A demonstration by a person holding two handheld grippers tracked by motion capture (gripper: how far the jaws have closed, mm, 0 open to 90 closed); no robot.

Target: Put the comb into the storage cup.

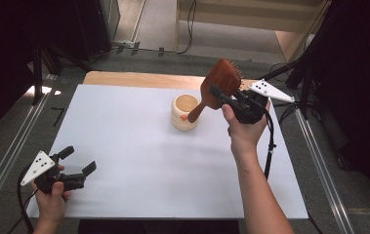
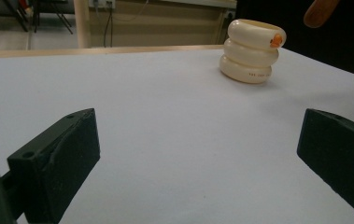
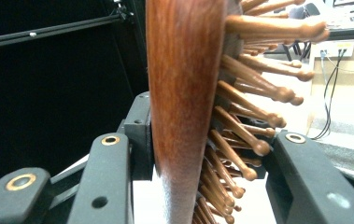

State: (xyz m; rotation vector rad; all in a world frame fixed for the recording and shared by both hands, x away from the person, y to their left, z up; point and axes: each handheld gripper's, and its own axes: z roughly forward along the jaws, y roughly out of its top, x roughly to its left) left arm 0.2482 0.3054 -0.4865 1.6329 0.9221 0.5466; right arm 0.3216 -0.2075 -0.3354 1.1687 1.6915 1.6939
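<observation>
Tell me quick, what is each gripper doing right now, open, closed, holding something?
Left gripper: open, holding nothing, low over the white table.
Right gripper: closed on the wooden hairbrush, raised above the cream holder.

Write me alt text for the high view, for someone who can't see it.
A person's right gripper holds a wooden hairbrush tilted above a cream ringed cup on a white table. The left gripper rests open near the table's front left corner.
</observation>
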